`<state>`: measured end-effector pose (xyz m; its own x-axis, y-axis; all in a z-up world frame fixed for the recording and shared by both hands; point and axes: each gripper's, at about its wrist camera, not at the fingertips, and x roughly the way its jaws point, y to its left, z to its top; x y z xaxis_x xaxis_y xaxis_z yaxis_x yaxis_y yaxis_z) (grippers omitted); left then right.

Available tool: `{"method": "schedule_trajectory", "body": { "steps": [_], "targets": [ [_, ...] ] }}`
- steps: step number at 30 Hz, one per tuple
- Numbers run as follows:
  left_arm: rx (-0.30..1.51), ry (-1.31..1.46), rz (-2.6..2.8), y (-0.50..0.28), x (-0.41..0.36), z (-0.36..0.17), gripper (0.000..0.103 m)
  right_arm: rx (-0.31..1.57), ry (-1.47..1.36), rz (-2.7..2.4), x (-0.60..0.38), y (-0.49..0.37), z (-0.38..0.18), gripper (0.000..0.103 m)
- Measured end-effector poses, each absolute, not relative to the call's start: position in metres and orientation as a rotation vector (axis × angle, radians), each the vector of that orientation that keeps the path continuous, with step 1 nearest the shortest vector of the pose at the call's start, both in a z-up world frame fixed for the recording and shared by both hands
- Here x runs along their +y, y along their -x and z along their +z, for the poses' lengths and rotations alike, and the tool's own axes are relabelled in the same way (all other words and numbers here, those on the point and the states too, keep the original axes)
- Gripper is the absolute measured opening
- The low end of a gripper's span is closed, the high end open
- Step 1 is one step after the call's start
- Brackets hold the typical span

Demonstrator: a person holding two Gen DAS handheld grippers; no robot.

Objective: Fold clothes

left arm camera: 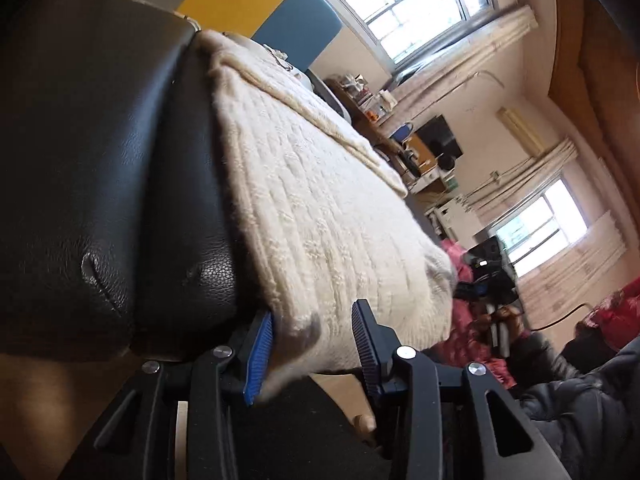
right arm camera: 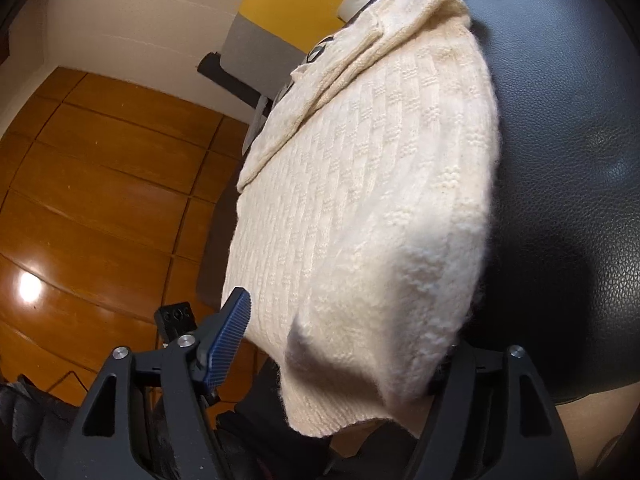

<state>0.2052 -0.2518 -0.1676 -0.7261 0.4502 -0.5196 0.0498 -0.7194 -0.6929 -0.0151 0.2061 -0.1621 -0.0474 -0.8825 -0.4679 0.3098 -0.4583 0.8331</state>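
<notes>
1. Cream sweater (right arm camera: 360,184) lies folded on the black leather seat (right arm camera: 580,160) (hem overhanging).
2. Left gripper (left arm camera: 316,344): jaws apart, sweater corner between, unclamped.
3. Right gripper (right arm camera: 340,344): jaws wide, hem between, released.

The right gripper's (right arm camera: 344,344) far finger was hidden behind the cream sweater's (right arm camera: 360,200) hanging hem, so contact there could not be judged. In the left wrist view, the sweater (left arm camera: 320,208) covered part of the blue pad (left arm camera: 259,354) of the left gripper (left arm camera: 312,352), leaving it unclear whether that pad pressed the knit. The pink clothing (left arm camera: 460,344) beyond was blurred, and the shelf clutter (left arm camera: 372,100) under the window was too small to identify. The black leather seat (right arm camera: 580,160) ran off the picture's edge.
</notes>
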Motion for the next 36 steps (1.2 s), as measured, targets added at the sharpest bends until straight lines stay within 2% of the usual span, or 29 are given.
{"method": "schedule_trajectory", "body": {
  "steps": [3,4,6,8,9,17,24,25,26,27,28,31,36],
  "targets": [
    [-0.983,1.028,2.564,-0.201,-0.241,-0.162,0.010,-0.661,-1.325,-1.681,0.203,0.014,-0.160,0.081],
    [-0.973,1.019,2.577,-0.199,-0.239,-0.161,0.010,-0.636,-1.329,-1.688,0.200,0.014,-0.158,0.081],
    [-1.010,0.970,2.578,-0.201,-0.241,-0.159,0.010,-0.571,-1.343,-1.732,0.197,0.012,-0.155,0.073],
    [-1.042,0.925,2.580,-0.204,-0.244,-0.158,0.009,-0.495,-1.360,-1.799,0.196,0.009,-0.152,0.043],
    [-1.070,0.897,2.571,-0.204,-0.245,-0.157,0.009,-0.499,-1.362,-1.803,0.198,0.008,-0.153,0.040],
    [-1.249,0.716,2.512,-0.199,-0.254,-0.146,0.008,-0.512,-1.249,-1.816,0.205,-0.003,-0.142,0.039],
    [-1.313,0.572,2.488,-0.174,-0.275,-0.125,0.008,-0.489,-1.249,-1.800,0.197,0.009,-0.142,0.039],
    [-1.317,0.555,2.478,-0.168,-0.278,-0.121,0.008,-0.504,-1.227,-1.795,0.196,0.011,-0.138,0.025],
    [-1.318,0.539,2.471,-0.161,-0.279,-0.117,0.008,-0.514,-1.202,-1.800,0.194,0.014,-0.133,0.019],
    [-1.308,0.528,2.472,-0.153,-0.281,-0.113,0.008,-0.517,-1.177,-1.801,0.191,0.018,-0.128,0.018],
    [-1.301,0.516,2.471,-0.146,-0.283,-0.108,0.008,-0.519,-1.152,-1.801,0.188,0.022,-0.123,0.009],
    [-1.294,0.497,2.464,-0.119,-0.294,-0.095,0.008,-0.464,-1.158,-1.808,0.172,0.037,-0.116,0.009],
    [-1.250,0.466,2.490,-0.079,-0.313,-0.068,0.008,-0.542,-1.061,-1.806,0.160,0.072,-0.089,0.009]
  ]
}}
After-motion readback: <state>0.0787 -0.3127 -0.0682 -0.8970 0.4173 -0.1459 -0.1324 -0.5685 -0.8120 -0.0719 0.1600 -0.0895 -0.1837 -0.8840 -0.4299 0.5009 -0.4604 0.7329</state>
